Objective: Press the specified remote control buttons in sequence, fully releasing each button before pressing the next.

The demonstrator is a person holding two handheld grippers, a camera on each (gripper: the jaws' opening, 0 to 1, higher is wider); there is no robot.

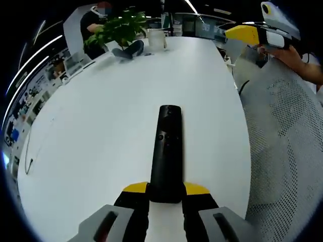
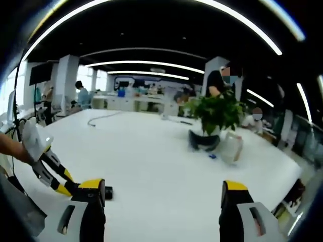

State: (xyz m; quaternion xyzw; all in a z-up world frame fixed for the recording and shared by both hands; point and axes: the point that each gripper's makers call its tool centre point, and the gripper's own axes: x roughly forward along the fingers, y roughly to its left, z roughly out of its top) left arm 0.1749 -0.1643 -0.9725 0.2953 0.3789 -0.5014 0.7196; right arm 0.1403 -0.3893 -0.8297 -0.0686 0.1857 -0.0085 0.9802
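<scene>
Yellow-tipped jaws of the left gripper (image 1: 165, 194) pinch the near end of the black remote control (image 1: 166, 151), which lies lengthwise on the white worktop (image 1: 101, 151) with its buttons facing up, probably steadied this way for pressing. Jaws of the right gripper (image 2: 164, 194) stand spread and hold nothing, above the worktop. Well beyond the remote stand a potted plant (image 1: 121, 27) and a white jug (image 1: 157, 39); nothing blocks the buttons.

White table (image 1: 101, 151) with potted plant (image 1: 121, 27)
</scene>
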